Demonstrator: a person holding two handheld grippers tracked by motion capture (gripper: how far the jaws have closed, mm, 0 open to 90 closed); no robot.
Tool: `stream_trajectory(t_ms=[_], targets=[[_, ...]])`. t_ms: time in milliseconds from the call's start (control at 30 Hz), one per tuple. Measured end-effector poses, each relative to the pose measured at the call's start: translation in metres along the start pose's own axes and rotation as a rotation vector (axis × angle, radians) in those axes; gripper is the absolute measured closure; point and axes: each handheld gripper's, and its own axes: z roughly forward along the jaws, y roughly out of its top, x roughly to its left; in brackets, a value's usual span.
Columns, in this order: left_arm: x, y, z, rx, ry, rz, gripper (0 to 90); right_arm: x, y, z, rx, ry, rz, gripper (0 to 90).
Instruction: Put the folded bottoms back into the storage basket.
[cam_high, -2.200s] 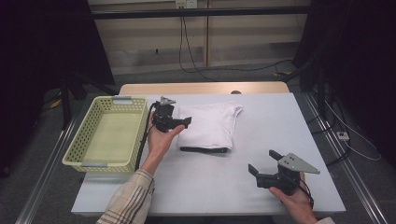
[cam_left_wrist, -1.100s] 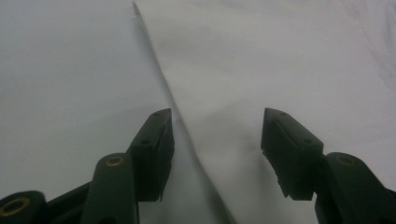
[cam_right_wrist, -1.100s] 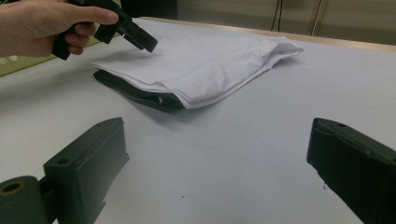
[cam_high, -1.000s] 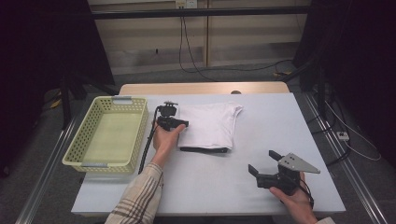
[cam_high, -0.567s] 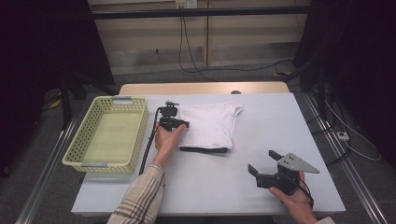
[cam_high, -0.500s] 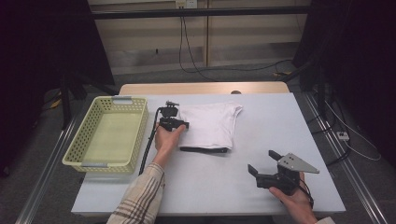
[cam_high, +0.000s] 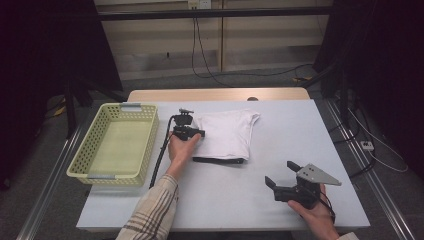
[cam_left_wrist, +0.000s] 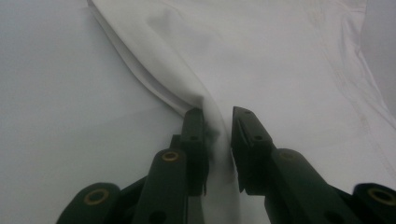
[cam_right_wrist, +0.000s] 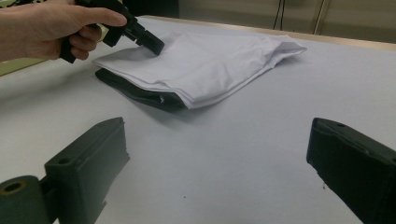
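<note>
Tongs (cam_left_wrist: 217, 140) newly pinching white shirt (cam_left_wrist: 261, 60)

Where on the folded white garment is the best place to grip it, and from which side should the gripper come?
Probably the edge of the white garment nearest the basket. The layers there end in a free, stacked edge that a jaw can slide under, coming in low from the basket side. The left gripper is already there: its jaws have just been closing, with a pinched ridge of cloth between them. A dark garment lies underneath.
</note>
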Motion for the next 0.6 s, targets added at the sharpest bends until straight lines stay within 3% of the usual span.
stream_trajectory(t_ms=[67,233,300,600], targets=[[0.0014,0.0006,0.0008,-0.003,-0.01,-0.012,74.8,0.0001,0.0,0.0001,-0.001,0.0,-0.001,5.3],[-0.0011,0.0045,0.0015,0.031,0.009,0.039,81.0,0.0005,0.0004,0.0015,0.001,0.002,-0.002,5.3],[-0.0025,0.0059,0.0024,0.045,-0.005,0.054,84.9,0.0007,0.0004,0.0017,0.002,0.002,-0.003,5.3],[-0.0022,0.0045,0.0,0.004,-0.005,0.076,86.5,-0.0001,0.0003,0.001,0.001,0.0,0.002,5.4]])
